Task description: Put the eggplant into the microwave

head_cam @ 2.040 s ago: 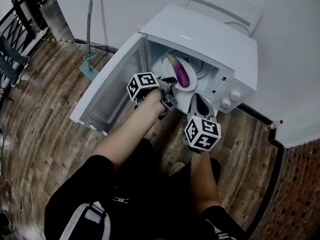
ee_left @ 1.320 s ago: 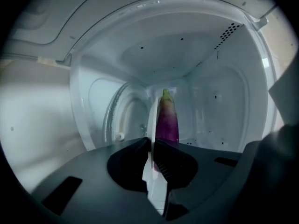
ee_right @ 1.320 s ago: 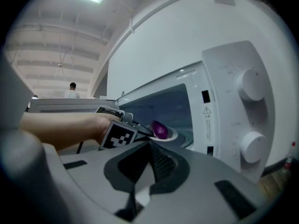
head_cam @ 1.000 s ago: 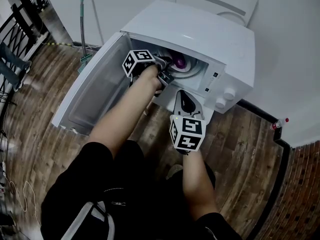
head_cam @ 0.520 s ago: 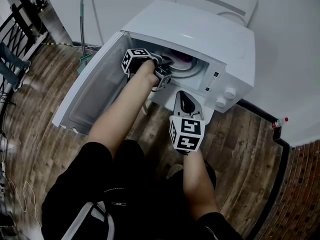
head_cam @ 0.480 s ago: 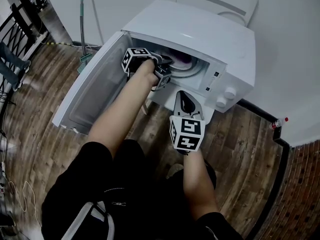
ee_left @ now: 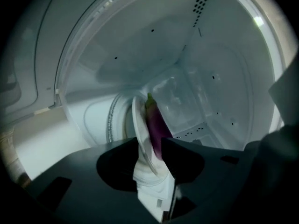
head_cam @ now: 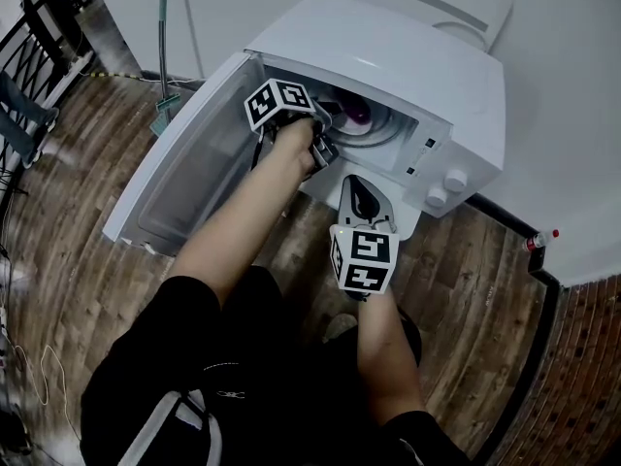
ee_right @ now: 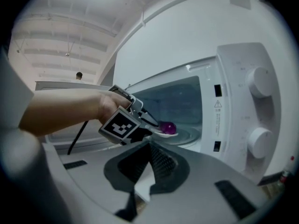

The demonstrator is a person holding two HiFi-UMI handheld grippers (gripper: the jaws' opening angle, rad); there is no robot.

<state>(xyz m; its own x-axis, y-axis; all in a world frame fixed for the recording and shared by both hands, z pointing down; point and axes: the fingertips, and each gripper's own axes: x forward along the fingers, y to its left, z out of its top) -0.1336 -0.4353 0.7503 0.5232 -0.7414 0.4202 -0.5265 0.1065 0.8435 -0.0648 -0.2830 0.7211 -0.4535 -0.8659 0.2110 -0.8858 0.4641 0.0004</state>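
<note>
Claw on the right [ee_right: 148, 146] is held shut and empty just outside the microwave [head_cam: 408, 61], whose door [head_cam: 189, 178] is swung wide. Inside, the left claw [ee_left: 150, 146] is being opened, the white plate [ee_left: 139, 120] rim between its jaws. Eggplant [ee_left: 156, 125] is seen lying on that plate.

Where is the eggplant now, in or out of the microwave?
In: the eggplant lies on a white plate inside the cavity of the open microwave.

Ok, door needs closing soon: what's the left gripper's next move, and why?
Probably draw the left gripper straight back out: its jaws are opening round the rim of the white plate, and the purple eggplant already lies inside the white microwave.
</note>
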